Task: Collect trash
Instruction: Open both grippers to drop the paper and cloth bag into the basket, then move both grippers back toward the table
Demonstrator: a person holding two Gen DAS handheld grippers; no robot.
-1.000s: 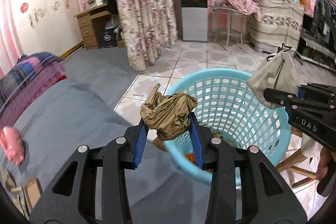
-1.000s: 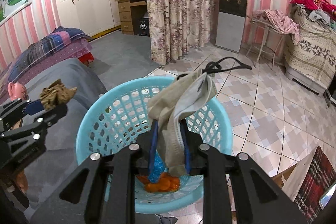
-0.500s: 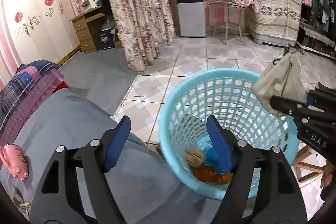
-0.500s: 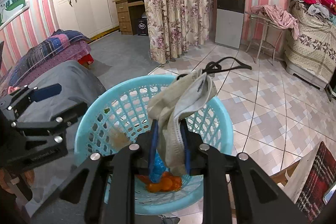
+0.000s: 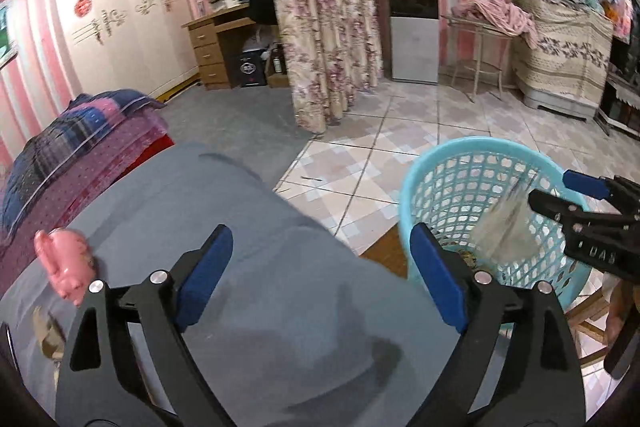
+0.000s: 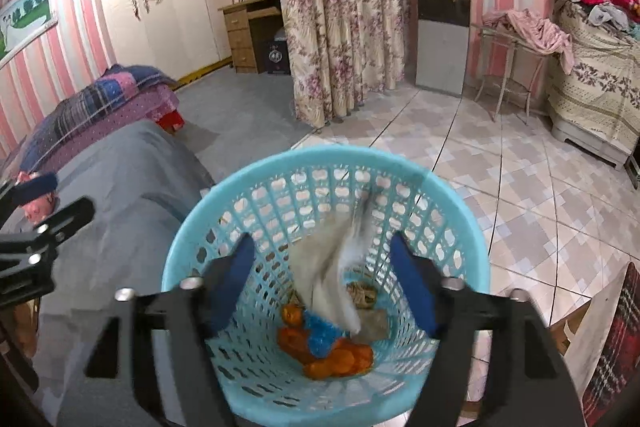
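A light blue plastic basket (image 6: 316,163) stands beside the grey bed; it also shows in the left wrist view (image 5: 476,147). My right gripper (image 6: 324,283) is open above it. A beige face mask (image 6: 332,267), blurred, is falling free between its jaws into the basket, seen also in the left wrist view (image 5: 500,223). Orange and blue wrappers (image 6: 324,347) and a brown crumpled wad (image 6: 362,295) lie on the basket's bottom. My left gripper (image 5: 320,287) is open and empty over the grey bed cover (image 5: 208,211), left of the basket.
A pink pig toy (image 5: 64,263) lies on the bed at the left. Some brown scraps (image 5: 48,331) lie at the bed's lower left. A folded plaid quilt (image 5: 76,147) is further back. Tiled floor (image 6: 520,187), a floral curtain (image 6: 340,19) and a water dispenser (image 6: 440,23) lie beyond.
My left gripper opened, dropped the brown wad into the basket and swung left over the bed. My right gripper has just opened and the mask is falling.
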